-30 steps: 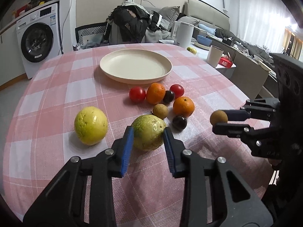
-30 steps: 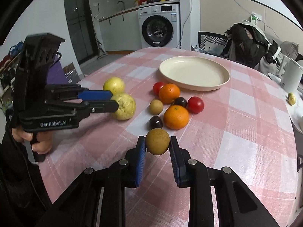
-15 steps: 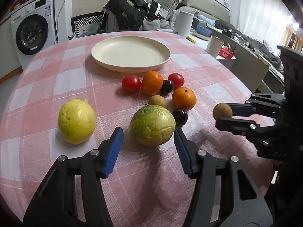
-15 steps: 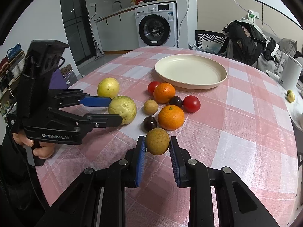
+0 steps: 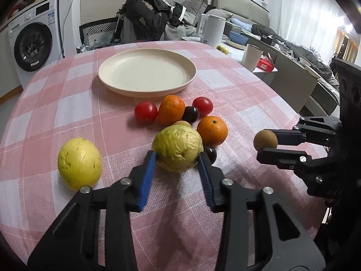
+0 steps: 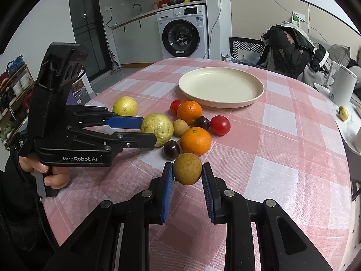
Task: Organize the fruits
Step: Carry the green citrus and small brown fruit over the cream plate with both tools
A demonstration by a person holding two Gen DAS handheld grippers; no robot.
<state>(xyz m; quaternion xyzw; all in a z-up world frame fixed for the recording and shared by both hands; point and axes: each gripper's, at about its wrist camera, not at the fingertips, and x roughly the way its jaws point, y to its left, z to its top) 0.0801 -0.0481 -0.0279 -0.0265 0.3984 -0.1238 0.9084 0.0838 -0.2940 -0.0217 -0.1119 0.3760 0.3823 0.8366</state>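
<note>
My left gripper (image 5: pixel 178 158) is shut on a wrinkled green-yellow fruit (image 5: pixel 177 148), also seen in the right wrist view (image 6: pixel 158 129). My right gripper (image 6: pixel 187 172) is shut on a small brown round fruit (image 6: pixel 187 169) and holds it above the cloth; it also shows in the left wrist view (image 5: pixel 265 139). A smooth yellow fruit (image 5: pixel 79 163) lies to the left. Two oranges (image 5: pixel 212 130), two red tomatoes (image 5: pixel 145 112), dark plums (image 5: pixel 190 114) and another small brown fruit (image 6: pixel 180 127) cluster before an empty cream plate (image 5: pixel 146 72).
The round table has a pink checked cloth (image 5: pixel 67 103). Beyond its far right edge stand a white kettle (image 5: pixel 213 30), a cup (image 5: pixel 252 56) and a side counter. A chair with clothes (image 5: pixel 144 20) and a washing machine (image 5: pixel 33 45) stand behind.
My left gripper opened wide around the green-yellow fruit half a second ago and has now closed on it. My right gripper keeps holding the brown fruit, almost still.
</note>
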